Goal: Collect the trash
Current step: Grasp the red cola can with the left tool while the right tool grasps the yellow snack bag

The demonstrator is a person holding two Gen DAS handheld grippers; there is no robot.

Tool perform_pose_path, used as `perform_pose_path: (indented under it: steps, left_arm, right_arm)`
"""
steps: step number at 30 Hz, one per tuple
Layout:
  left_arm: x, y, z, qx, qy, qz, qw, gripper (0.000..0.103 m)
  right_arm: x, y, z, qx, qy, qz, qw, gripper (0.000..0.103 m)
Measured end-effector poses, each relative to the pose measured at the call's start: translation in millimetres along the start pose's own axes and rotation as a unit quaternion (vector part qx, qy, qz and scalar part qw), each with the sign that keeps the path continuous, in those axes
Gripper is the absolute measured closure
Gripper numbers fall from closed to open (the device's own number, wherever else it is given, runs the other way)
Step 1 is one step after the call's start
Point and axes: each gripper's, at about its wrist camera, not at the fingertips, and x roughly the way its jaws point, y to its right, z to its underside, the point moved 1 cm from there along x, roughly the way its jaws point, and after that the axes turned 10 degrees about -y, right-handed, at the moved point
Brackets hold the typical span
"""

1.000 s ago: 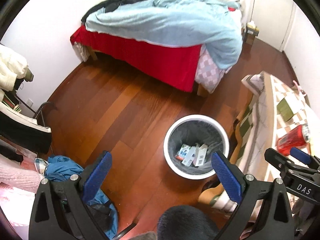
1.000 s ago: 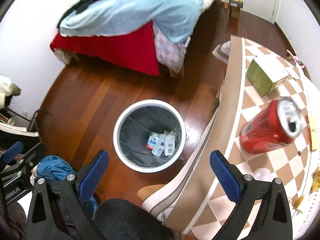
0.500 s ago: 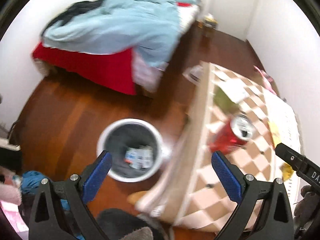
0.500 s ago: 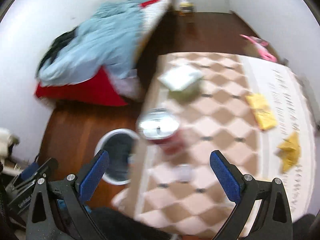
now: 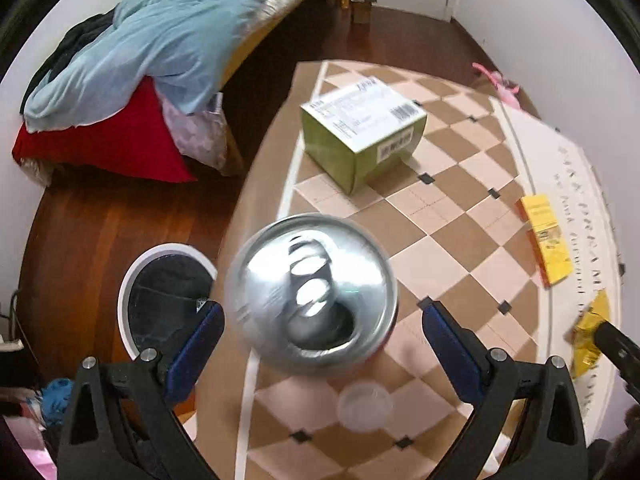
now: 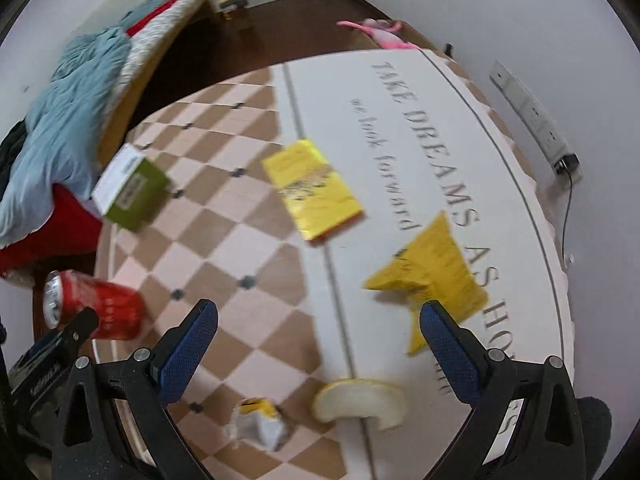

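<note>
Hovering above a checkered table (image 5: pixel 436 236), the left gripper (image 5: pixel 320 344) has its blue-padded jaws spread wide and holds nothing. In the left wrist view, a bed (image 5: pixel 132 80) with a pale blue blanket fills the upper left of the frame. At lower left a white-rimmed trash bin (image 5: pixel 160 304) with a dark liner stands on the wooden floor beside the table edge. In the centre, the silver top of a red soda can (image 5: pixel 312 296) sits upright on the table, between the spread jaws but touching neither pad. A small clear cup (image 5: pixel 364 406) lies just below the can. A green box (image 5: pixel 360 132) stands at upper centre, and a yellow packet (image 5: pixel 546 240) lies at right.

In the right wrist view, the can (image 6: pixel 92 310) appears at lower left, with the green box (image 6: pixel 130 192) above it. The right gripper (image 6: pixel 318 344) is likewise wide open and empty. A crumpled white and yellow wrapper (image 6: pixel 258 424) and a pale curved peel (image 6: pixel 360 402) lie at lower centre between its jaws. The yellow packet (image 6: pixel 312 190) sits at centre, and a crumpled yellow wrapper (image 6: pixel 436 276) lies right of centre, just beside the right pad.
</note>
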Motion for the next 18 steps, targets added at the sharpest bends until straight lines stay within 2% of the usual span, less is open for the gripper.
perform_pose_path:
  steps: [1, 3, 4, 5, 8, 12, 18]
  left_arm:
    - [3.6, 2.2, -2.4, 0.004, -0.002, -0.003, 1.0, 0.002]
    - [9.0, 5.4, -8.0, 0.007, 0.003, -0.012, 0.9999, 0.015]
    - [9.8, 6.3, -10.2, 0.006, 0.007, -0.018, 0.9998, 0.03]
    - [9.8, 6.8, -11.6, 0.004, 0.01, -0.021, 0.9997, 0.041]
    - [4.4, 11.4, -13.3, 0.012, 0.027, -0.014, 0.9995, 0.041]
    - [-13.7, 37.5, -3.8, 0.041, 0.053, -0.018, 0.9976, 0.041]
    - [-9.6, 85.7, 15.3, 0.072, 0.044, -0.012, 0.9964, 0.041]
  right_arm:
    - [2.2, 3.5, -1.0, 0.002, -0.002, 0.001, 1.0, 0.001]
    - [4.4, 12.3, -3.0, 0.006, -0.003, 0.004, 1.0, 0.001]
    - [5.4, 12.9, -3.8, 0.007, -0.003, 0.005, 1.0, 0.001]
    - [5.6, 16.4, -4.9, 0.007, -0.002, 0.006, 1.0, 0.001]
    - [4.9, 25.4, -8.5, 0.009, -0.002, 0.009, 1.0, 0.001]
    - [3.8, 43.2, -11.7, 0.007, -0.008, 0.014, 1.0, 0.001]
    - [26.4, 58.4, -24.4, -0.048, -0.052, 0.077, 0.995, 0.001]
